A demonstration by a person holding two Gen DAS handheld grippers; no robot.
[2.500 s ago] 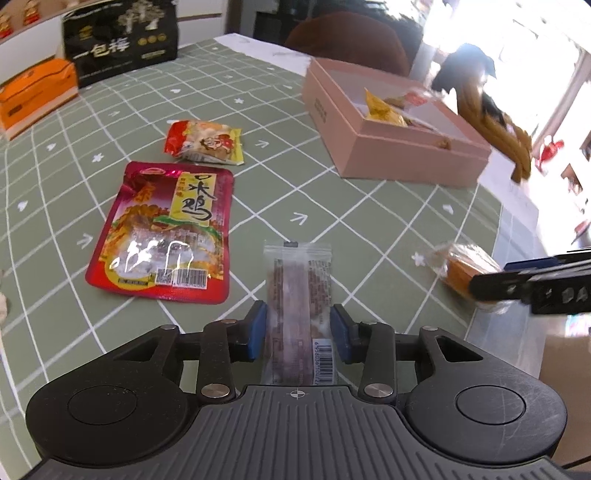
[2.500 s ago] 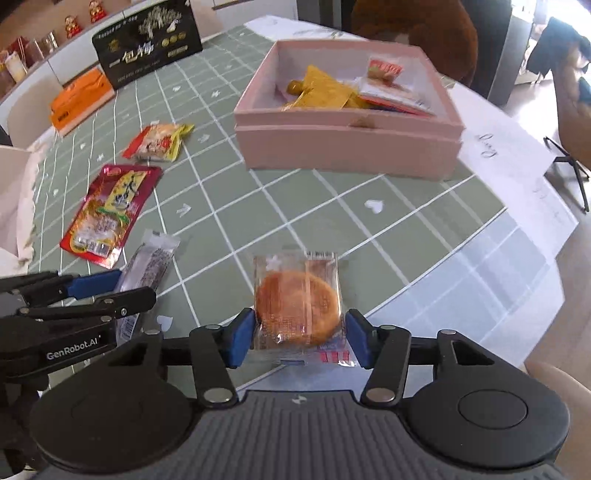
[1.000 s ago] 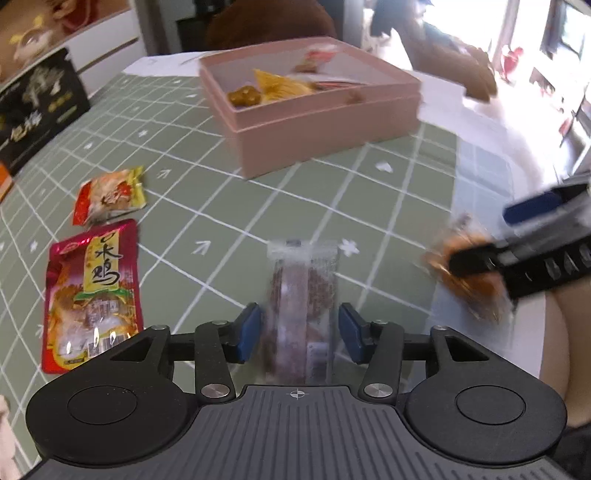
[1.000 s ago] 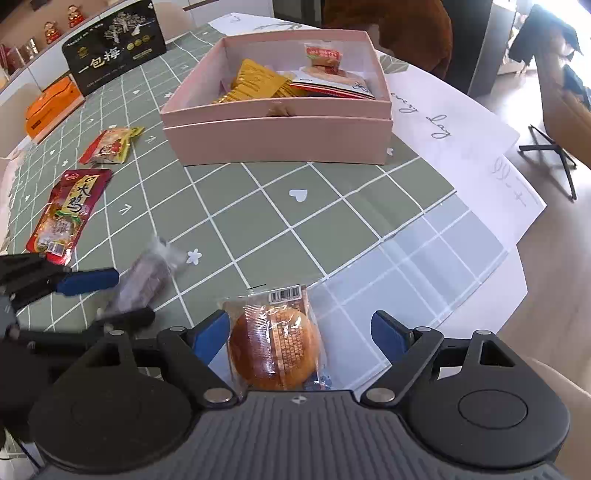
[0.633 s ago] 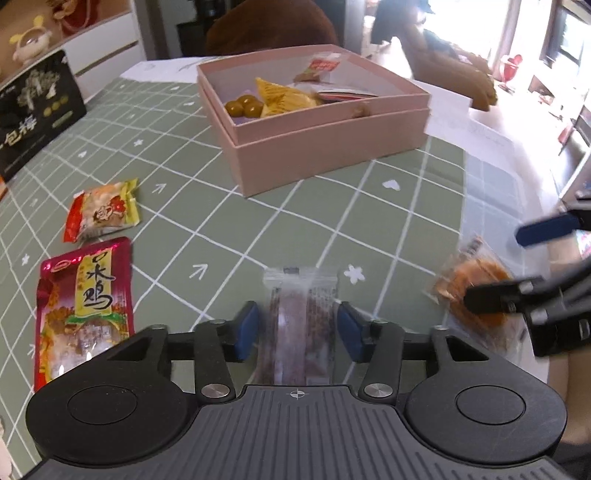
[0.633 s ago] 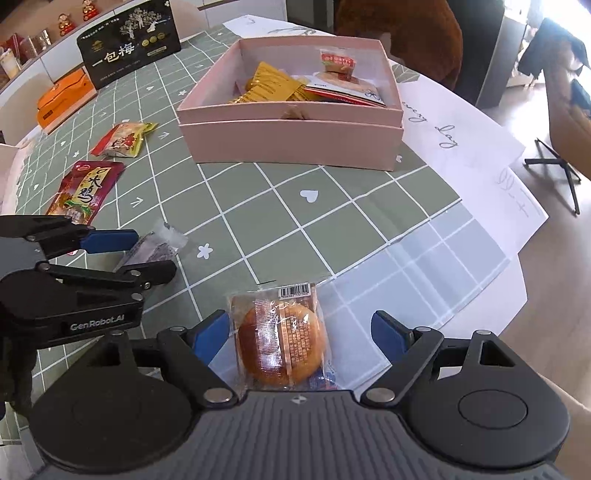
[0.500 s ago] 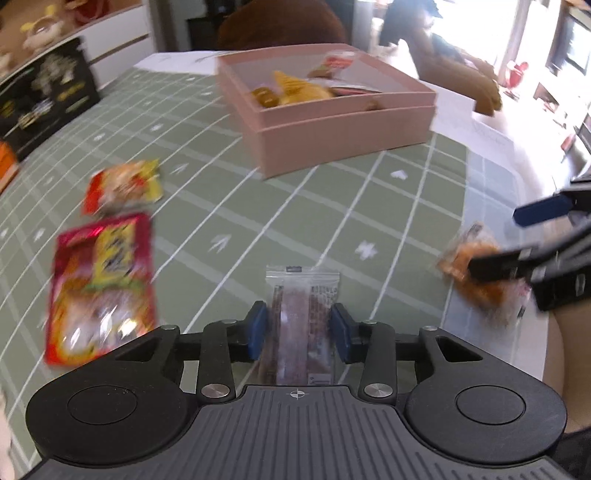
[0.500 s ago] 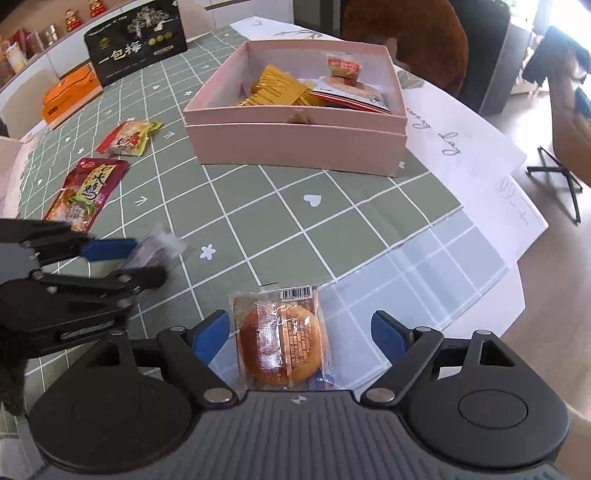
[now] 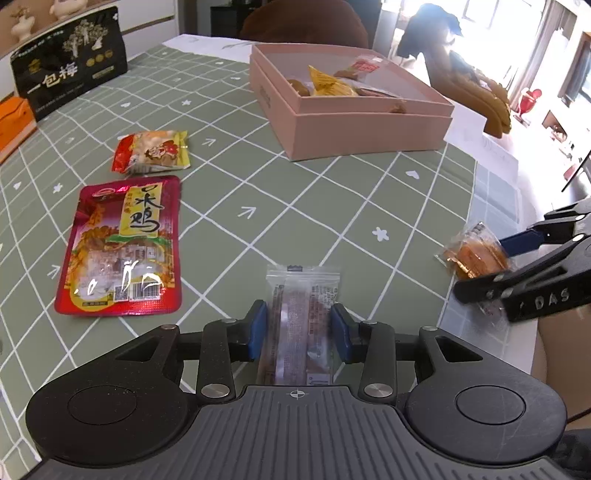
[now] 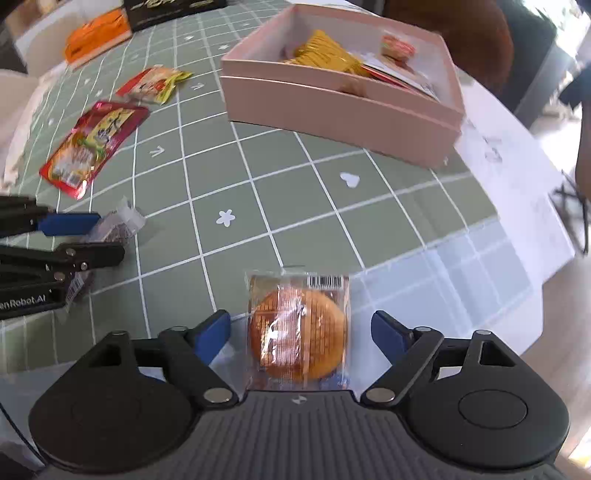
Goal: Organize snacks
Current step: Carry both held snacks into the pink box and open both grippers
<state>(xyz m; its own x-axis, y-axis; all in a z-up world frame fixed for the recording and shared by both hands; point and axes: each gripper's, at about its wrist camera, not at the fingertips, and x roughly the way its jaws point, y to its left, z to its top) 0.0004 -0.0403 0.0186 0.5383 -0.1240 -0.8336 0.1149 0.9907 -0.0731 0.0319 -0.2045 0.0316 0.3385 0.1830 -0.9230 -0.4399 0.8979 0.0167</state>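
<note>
My left gripper (image 9: 299, 328) is shut on a clear-wrapped brown snack bar (image 9: 301, 317) and holds it above the green checked tablecloth (image 9: 295, 192). My right gripper (image 10: 301, 332) is open, with a wrapped round orange cake (image 10: 299, 328) between its spread fingers, touching neither pad. In the left wrist view the cake (image 9: 476, 254) sits between the right gripper's fingers (image 9: 524, 240). The pink box (image 9: 351, 122) with several snacks inside stands at the back; it also shows in the right wrist view (image 10: 343, 110).
A red chicken snack pouch (image 9: 122, 247) and a small red-yellow packet (image 9: 151, 151) lie on the cloth at the left. A black bag (image 9: 70, 77) and an orange box (image 10: 96, 33) stand at the far left. White papers (image 10: 517, 173) cover the table's right edge.
My right gripper has opened around the cake since 2.5 s ago. Both grippers have shifted with their views; the left stays shut on the bar.
</note>
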